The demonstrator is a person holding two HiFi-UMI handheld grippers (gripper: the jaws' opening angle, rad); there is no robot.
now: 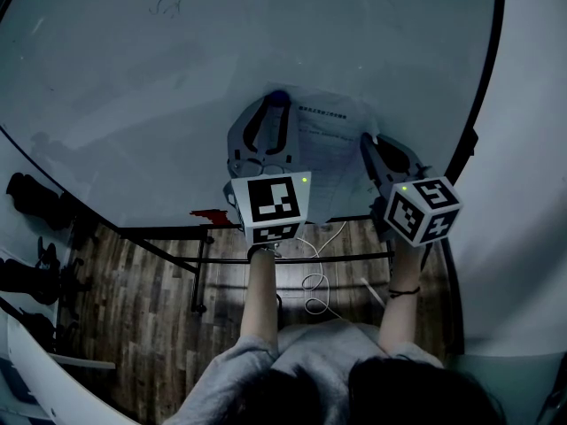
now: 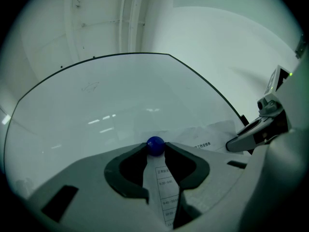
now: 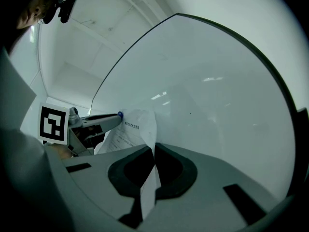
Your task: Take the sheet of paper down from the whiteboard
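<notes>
Though print (image 3: 131,125) unreadable, right gripper (image 3: 153,148) tight on sheet of paper (image 3: 143,129); left gripper (image 2: 155,149) tight on blue magnet (image 2: 155,144)

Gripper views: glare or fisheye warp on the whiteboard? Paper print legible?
Left gripper view: heavy fisheye, whiteboard edge bows into an arc, pale light streaks reflect on it; blue magnet sharp; print on the sheet of paper shows rows, too small to read. Right gripper view: same bowing and streaks, print soft. Head view: dim, floor dark.
</notes>
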